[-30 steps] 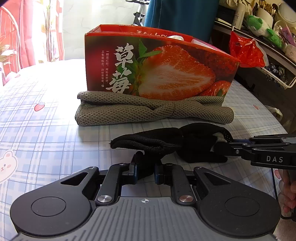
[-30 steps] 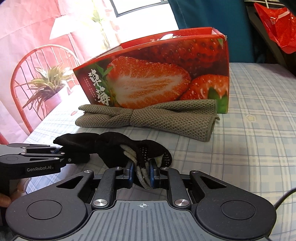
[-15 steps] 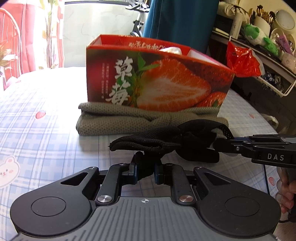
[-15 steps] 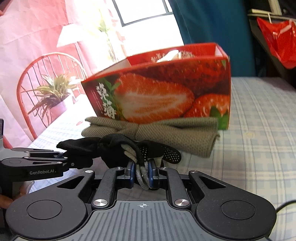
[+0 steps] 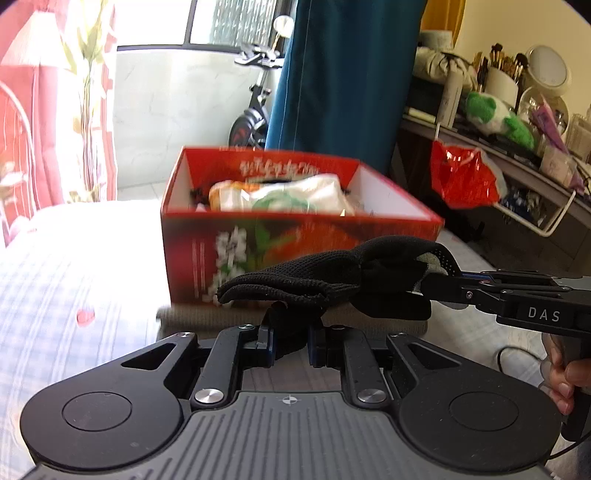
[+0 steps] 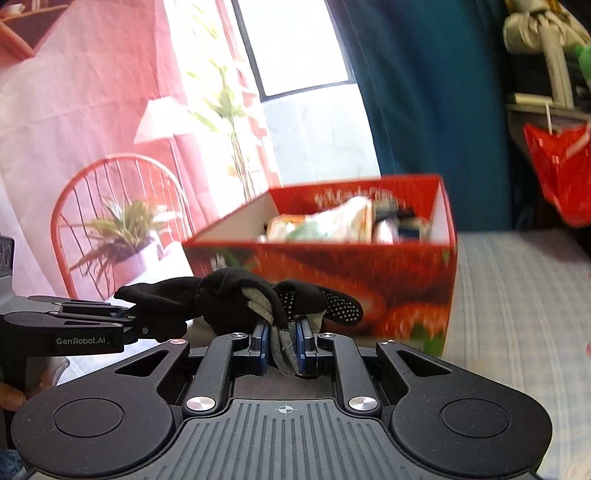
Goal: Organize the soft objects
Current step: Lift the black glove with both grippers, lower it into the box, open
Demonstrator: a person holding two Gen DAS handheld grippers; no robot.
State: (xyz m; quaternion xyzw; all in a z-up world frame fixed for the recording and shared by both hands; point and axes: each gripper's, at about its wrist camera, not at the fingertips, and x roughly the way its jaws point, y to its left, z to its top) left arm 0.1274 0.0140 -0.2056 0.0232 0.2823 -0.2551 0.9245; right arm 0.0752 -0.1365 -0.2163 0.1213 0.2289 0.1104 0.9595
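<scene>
A bright window lights the room beside a long teal curtain. A red wire-backed chair stands before pink drapes; a cluttered grey shelf runs along the cream wall.

Daylight enters from the window at the far side of the room and is strong enough to clip. In the left wrist view the far part of the checked tablecloth is blown out to near white. The window pane in the right wrist view is also clipped, with a pink cast over the curtain beside it. The red box shows vertical motion smear in both views; its printed lettering is unreadable. The left hand-held gripper and the black glove are sharp. Fisheye bending curves straight lines near the borders, and the frame corners are dark. Shadows are soft.
</scene>
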